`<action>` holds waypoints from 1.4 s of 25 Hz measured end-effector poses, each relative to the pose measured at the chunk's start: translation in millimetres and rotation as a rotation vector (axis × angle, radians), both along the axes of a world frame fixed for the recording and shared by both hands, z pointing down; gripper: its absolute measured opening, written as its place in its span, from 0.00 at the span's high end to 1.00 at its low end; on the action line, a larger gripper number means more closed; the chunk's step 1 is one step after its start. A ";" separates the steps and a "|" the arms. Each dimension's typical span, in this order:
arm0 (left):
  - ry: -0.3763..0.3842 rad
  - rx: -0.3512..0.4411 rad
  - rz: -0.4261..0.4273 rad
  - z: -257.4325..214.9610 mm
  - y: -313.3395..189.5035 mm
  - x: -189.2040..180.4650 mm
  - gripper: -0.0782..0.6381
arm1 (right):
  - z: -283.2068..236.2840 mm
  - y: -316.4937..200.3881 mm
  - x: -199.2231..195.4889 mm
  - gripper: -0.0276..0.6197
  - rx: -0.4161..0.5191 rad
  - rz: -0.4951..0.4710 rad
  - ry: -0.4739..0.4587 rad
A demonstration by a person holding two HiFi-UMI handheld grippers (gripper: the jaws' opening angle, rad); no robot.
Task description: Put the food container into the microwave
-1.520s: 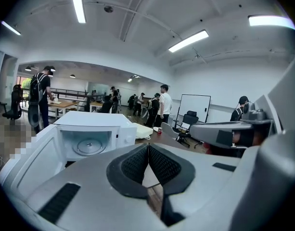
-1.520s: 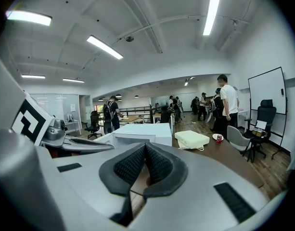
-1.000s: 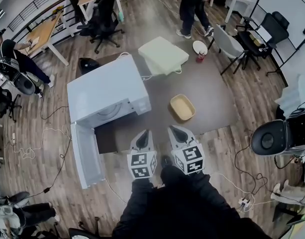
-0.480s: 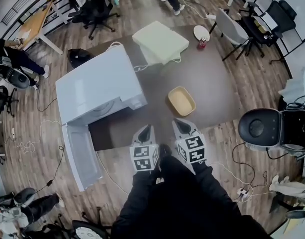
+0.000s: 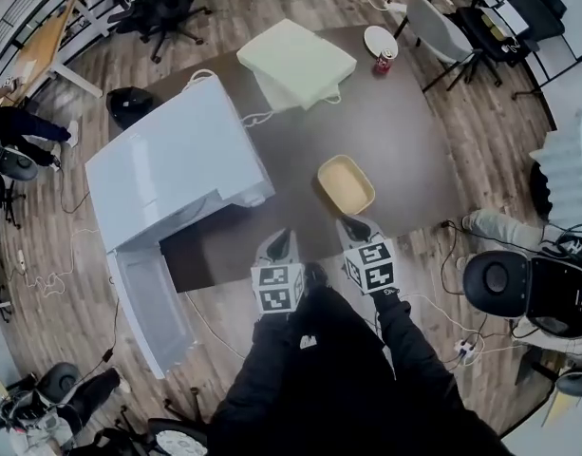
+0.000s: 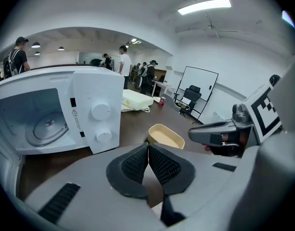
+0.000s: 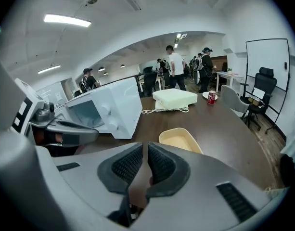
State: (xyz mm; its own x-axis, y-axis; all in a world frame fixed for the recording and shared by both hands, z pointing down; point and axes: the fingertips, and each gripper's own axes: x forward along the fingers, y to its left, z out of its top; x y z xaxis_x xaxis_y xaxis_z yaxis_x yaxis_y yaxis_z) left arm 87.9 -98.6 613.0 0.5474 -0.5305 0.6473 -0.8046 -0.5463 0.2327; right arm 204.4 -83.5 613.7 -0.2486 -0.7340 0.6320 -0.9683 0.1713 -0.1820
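A beige, empty food container (image 5: pixel 346 184) lies on the dark table (image 5: pixel 395 141), a short way beyond both grippers; it also shows as the container (image 6: pixel 165 136) and the container (image 7: pixel 180 139). The white microwave (image 5: pixel 172 164) stands at the table's left with its door (image 5: pixel 146 307) swung open toward me, and its cavity with the turntable (image 6: pixel 46 126) is bare. My left gripper (image 5: pixel 280 239) hovers over the table's near edge, shut and empty. My right gripper (image 5: pixel 353 226) hangs just short of the container, jaws together with nothing between them.
A pale cushion-like box (image 5: pixel 295 57) with a white cord lies at the table's far side, near a plate (image 5: pixel 380 38) and a red can (image 5: pixel 383 62). A grey chair (image 5: pixel 433 25) stands behind the table, an office chair (image 5: pixel 514 288) at my right. Cables run over the floor.
I have come closer to the table, and both grippers have moved forward over its near edge toward the container. The person at the back has left the view.
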 end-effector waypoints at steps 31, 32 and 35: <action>-0.063 -0.148 -0.033 96.6 -11.9 -13.2 0.84 | 133.5 -24.6 24.9 0.89 -0.208 -0.083 0.234; -0.063 -0.146 -0.037 95.2 -12.0 -14.5 0.84 | 130.8 -24.0 23.9 0.90 -0.202 -0.087 0.241; -0.059 -0.137 -0.053 88.4 -12.3 -16.9 0.84 | 120.7 -22.4 21.2 0.90 -0.191 -0.103 0.257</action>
State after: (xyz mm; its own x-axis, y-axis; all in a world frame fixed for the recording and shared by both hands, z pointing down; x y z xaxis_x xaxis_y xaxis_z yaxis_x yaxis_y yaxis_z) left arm 71.0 -110.9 701.4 0.4797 -0.4622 0.7458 -0.8458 -0.4696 0.2530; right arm 225.7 -105.9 734.4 -0.1301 -0.5752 0.8076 -0.9660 0.2570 0.0274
